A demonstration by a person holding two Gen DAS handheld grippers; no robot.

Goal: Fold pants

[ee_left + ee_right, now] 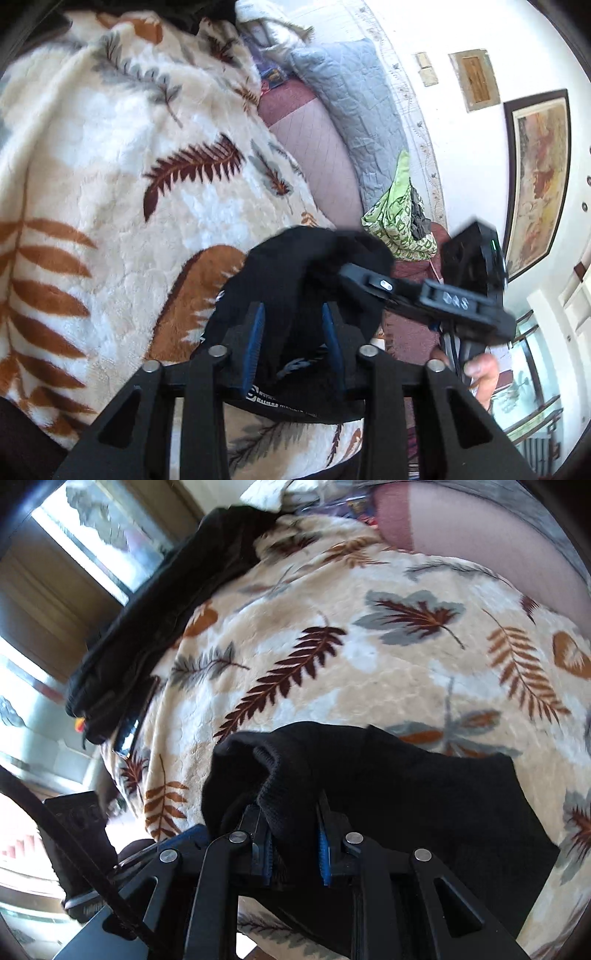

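Both grippers, left and right, clamped on black pants, leaf-print blanket beneath, dark clothes pile beyond.

Pants on the blanket, bunched between the fingers of both grippers, left gripper and right gripper. Dark clothes pile at blanket's far-left edge. Pillow beyond the blanket, by the wall.

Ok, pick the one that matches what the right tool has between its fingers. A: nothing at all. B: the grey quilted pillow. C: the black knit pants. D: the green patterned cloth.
C: in the right wrist view the right tool has black knit pants bunched between its blue-padded fingers, above the cream leaf-print fleece blanket.
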